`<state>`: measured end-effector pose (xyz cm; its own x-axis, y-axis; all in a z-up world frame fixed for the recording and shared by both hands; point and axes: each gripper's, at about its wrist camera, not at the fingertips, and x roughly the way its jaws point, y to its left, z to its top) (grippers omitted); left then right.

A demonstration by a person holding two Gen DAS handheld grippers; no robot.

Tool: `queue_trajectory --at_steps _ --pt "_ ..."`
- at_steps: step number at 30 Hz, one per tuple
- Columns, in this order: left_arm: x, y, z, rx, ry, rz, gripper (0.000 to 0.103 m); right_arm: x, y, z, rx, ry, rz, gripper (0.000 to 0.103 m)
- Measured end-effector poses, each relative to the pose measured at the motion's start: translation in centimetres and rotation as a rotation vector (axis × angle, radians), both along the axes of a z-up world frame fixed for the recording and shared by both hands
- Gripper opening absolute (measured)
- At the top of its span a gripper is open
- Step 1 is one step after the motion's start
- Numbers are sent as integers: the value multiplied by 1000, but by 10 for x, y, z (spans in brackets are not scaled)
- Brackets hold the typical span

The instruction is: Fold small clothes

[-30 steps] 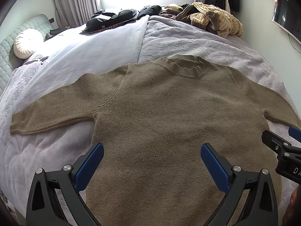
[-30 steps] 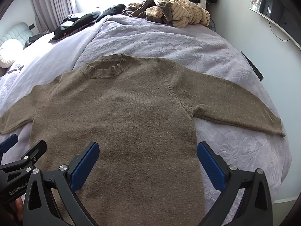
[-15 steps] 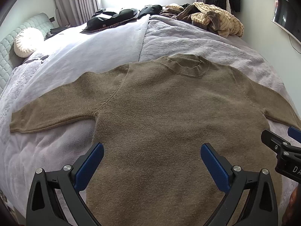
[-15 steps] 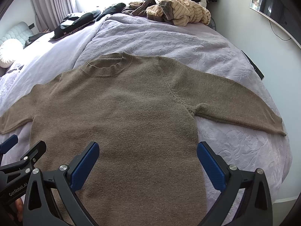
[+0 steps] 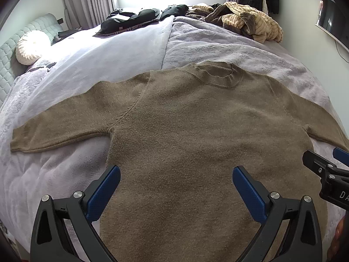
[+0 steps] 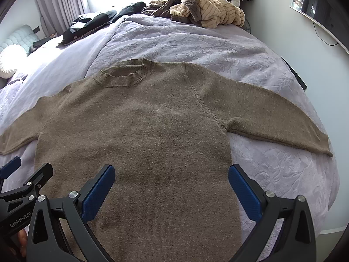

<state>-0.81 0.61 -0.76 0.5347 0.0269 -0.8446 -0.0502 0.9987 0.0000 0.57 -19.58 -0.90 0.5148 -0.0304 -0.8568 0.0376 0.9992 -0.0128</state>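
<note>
A brown sweater (image 5: pixel 196 142) lies flat on the bed (image 5: pixel 87 65), front up, with both sleeves spread out to the sides. The left gripper (image 5: pixel 176 187) and the right gripper (image 6: pixel 171 185) hang side by side above its bottom part, both spread wide and holding nothing. More clothes (image 6: pixel 207 11) sit piled at the far end of the bed.

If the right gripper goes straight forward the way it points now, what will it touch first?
Most likely the brown sweater: the open right gripper points at its body, spread flat on the bed. Depth is unclear.
</note>
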Motion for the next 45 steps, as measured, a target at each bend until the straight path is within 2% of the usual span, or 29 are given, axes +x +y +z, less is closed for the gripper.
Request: queue_trajectory --at_steps 22,45 --pt "3 10 -12 -24 18 5 103 9 1 -14 37 43 -11 103" --pt "7 14 -19 -56 26 7 103 13 1 -14 55 41 -19 103"
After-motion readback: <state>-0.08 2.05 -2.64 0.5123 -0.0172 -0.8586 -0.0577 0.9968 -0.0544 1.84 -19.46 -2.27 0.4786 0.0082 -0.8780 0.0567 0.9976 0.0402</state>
